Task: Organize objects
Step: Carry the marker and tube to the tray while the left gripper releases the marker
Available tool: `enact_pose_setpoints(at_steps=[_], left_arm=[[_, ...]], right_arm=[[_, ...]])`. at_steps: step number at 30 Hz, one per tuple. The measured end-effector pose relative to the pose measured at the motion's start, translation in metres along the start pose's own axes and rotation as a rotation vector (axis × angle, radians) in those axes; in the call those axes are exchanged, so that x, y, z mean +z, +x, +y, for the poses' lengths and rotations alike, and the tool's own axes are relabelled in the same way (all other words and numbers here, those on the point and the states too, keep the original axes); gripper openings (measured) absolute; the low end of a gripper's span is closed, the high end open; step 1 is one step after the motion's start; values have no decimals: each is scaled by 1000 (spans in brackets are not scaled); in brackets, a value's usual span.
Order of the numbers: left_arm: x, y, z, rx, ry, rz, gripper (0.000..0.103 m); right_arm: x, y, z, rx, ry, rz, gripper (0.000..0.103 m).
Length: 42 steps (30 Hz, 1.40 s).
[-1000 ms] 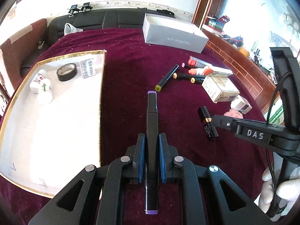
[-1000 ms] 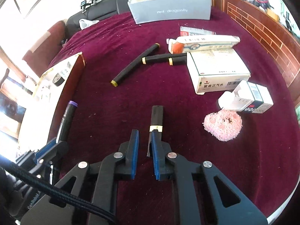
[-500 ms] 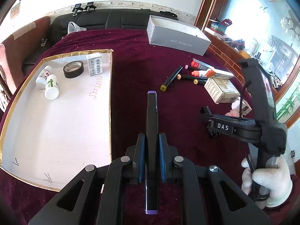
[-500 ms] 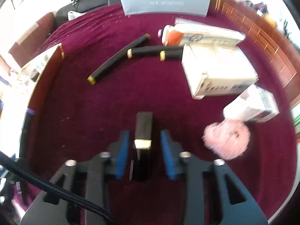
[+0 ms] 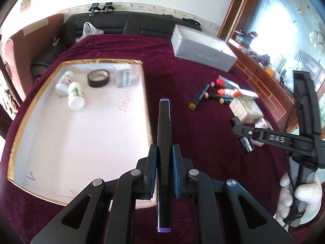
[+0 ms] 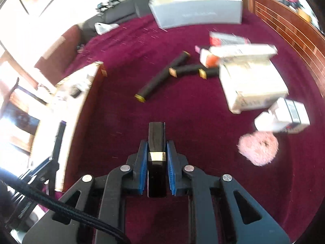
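My left gripper (image 5: 164, 170) is clamped on a black purple-capped marker (image 5: 164, 142), just right of the gold-rimmed tray (image 5: 145, 93). Right gripper (image 6: 156, 160) pinches a black gold-banded lipstick tube (image 6: 156, 142). Bare maroon cloth (image 6: 182, 109) ahead; boxes (image 6: 251, 85) and a pink puff (image 6: 258, 148) crowd the right.
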<state>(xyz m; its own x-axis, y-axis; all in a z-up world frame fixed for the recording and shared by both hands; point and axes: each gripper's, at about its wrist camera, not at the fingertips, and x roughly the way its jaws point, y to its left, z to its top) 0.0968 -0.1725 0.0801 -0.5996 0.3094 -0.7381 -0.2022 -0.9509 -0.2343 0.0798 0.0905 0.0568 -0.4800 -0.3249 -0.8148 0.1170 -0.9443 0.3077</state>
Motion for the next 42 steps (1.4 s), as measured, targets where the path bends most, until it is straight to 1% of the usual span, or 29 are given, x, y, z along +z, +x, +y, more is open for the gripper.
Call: enact_pose_setpoints(at_steps=[2,6,9,10,14,17,22,29,36,39,42], left_arm=[[8,-6,11,8,-14,-12,12],[28,-14,39,52,-42,-27,12],[43,-16,63,107,-54,-34,12],[49,-15,74,138,-60,-36,12],[62,-5,110,200,-100,-12,12],[67,7,136,241,-131,17,12],[62,28,167,251,-182,65,12],[59,52,181,260,-198,116,12],[66,68,191,269,-216,153,12],[69,72,193,297,-217,165,12],[70,73,198,306,-240,171,12]], right_arm=[[7,-9,19,41,-34,-14,15],[19,-13,57,119,-92,-16,16],[33,-6,92,195,-125,8,16],[36,-3,100,208,-135,12,16],[50,19,136,246,-177,41,16],[57,48,159,255,-193,78,16],[59,91,179,257,-190,141,16],[59,136,194,233,-194,215,16],[62,161,202,209,-196,245,16],[65,171,207,193,-199,252,16],[68,178,213,177,-207,255,16]])
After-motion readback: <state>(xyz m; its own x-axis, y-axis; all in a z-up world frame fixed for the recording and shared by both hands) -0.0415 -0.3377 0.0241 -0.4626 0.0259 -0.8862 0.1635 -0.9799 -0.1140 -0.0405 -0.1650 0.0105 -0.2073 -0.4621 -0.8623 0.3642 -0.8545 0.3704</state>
